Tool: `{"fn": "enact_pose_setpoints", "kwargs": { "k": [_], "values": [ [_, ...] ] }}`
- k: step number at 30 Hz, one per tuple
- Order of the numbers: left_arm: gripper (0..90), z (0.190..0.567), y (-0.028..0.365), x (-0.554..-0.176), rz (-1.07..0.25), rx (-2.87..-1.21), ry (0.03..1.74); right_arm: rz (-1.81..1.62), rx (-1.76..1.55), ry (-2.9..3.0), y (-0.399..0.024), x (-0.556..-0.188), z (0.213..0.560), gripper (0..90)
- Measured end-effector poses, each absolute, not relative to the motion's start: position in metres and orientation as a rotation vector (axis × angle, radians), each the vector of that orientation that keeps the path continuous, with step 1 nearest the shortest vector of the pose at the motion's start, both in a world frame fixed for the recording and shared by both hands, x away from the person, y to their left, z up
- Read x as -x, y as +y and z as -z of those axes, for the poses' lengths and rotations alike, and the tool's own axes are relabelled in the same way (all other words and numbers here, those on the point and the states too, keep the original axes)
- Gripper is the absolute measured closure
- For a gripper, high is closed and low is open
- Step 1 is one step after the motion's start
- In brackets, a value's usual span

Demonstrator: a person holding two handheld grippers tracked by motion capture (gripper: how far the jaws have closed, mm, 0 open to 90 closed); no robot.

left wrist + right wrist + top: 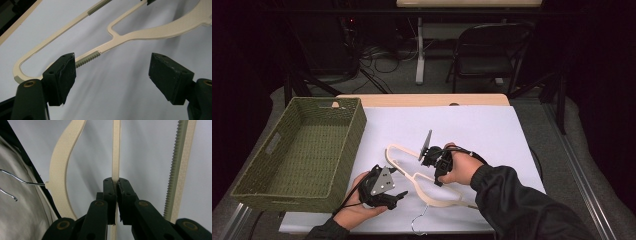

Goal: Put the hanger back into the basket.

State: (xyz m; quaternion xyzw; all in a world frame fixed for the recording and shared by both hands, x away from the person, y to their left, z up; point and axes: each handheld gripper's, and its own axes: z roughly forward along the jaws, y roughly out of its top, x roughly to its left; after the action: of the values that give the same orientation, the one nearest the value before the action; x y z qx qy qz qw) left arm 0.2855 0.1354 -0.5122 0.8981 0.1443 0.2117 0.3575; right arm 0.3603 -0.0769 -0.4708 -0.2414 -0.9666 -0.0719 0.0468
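One cream hanger (424, 182) on white sheet (492, 130), R gripper (435, 162) clamps its thin bar, L gripper (393, 196) jaws wide, clear of it, green basket (339, 165) at 9 o'clock.

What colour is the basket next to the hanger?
The basket is woven olive green, seen best in the high view.

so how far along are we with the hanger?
Done: the right gripper is shut on a thin inner bar of the cream plastic clothes hanger. In hand: the left gripper, jaws open, sits at the hanger's ribbed end, nothing clamped. Left, probably: the green woven basket holds nothing, hanger lies on the white table cover.
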Motion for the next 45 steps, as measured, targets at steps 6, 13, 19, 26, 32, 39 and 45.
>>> {"fn": "enact_pose_setpoints", "kwargs": {
  "k": [6, 13, 19, 26, 32, 39, 45],
  "values": [
    [22.3, 0.515, 0.132, -0.286, -0.573, -2.333, 0.350, 0.223, 0.727, -2.940, -0.074, -0.360, 0.471, 85.6],
    [23.8, 0.516, 0.128, -0.290, -0.563, -2.329, 0.342, 0.241, 0.715, -2.926, -0.069, -0.361, 0.473, 85.6],
    [25.1, 0.519, 0.124, -0.295, -0.567, -2.335, 0.329, 0.226, 0.680, -2.952, -0.060, -0.361, 0.467, 85.6],
    [27.1, 0.522, 0.121, -0.300, -0.568, -2.350, 0.304, 0.232, 0.674, -2.956, -0.055, -0.362, 0.468, 85.6],
    [32.5, 0.523, 0.118, -0.302, -0.566, -2.361, 0.237, 0.229, 0.674, -2.947, -0.057, -0.364, 0.469, 85.5],
    [36.0, 0.525, 0.113, -0.300, -0.579, -2.373, 0.166, 0.230, 0.666, -2.952, -0.057, -0.363, 0.469, 85.5],
    [40.9, 0.525, 0.113, -0.299, -0.592, -2.369, 0.130, 0.235, 0.664, -2.955, -0.056, -0.364, 0.470, 85.5]
  ]
}}
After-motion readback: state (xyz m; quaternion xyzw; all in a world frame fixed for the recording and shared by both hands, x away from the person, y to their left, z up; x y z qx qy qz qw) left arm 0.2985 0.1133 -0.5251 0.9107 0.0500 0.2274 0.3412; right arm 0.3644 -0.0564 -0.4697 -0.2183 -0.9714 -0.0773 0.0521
